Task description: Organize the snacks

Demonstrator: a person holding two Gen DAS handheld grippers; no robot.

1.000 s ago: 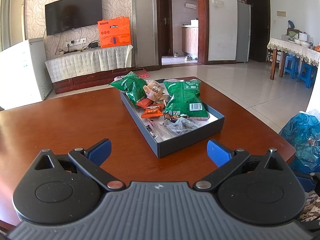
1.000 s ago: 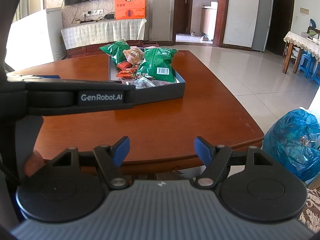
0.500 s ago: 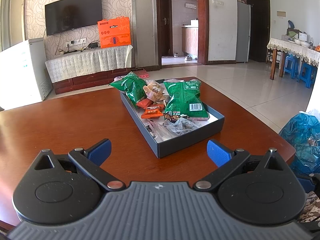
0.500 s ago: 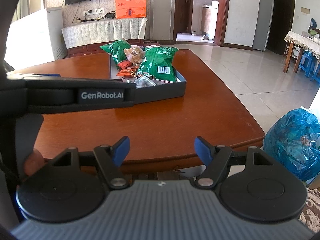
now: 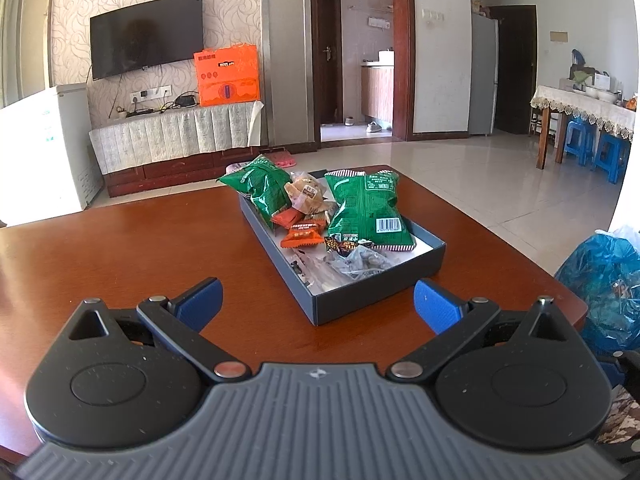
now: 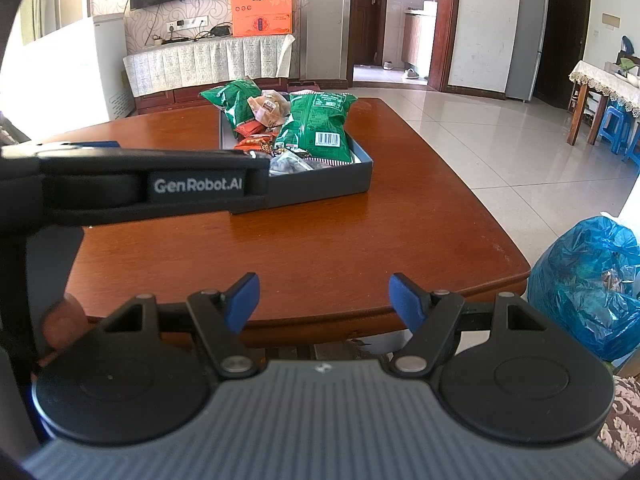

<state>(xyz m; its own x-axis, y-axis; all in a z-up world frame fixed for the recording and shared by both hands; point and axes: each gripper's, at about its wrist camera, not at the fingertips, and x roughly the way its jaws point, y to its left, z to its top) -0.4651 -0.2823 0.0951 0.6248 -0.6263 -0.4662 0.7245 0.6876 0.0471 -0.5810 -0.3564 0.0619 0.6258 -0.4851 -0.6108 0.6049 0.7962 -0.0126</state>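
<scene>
The snacks point(image 5: 320, 216) are piled inside a grey box point(image 5: 376, 292) set on a brown wooden table point(image 5: 120, 248). The left gripper point(image 5: 318, 300) is held just in front of the box, released and empty. The right gripper point(image 6: 324, 298) is held at the table's near edge, well short of the box, likewise spread with nothing between its blue pads.

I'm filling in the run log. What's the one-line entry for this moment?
left gripper: open, empty | right gripper: open, empty | snacks: piled in grey tray | table: tray only
</scene>
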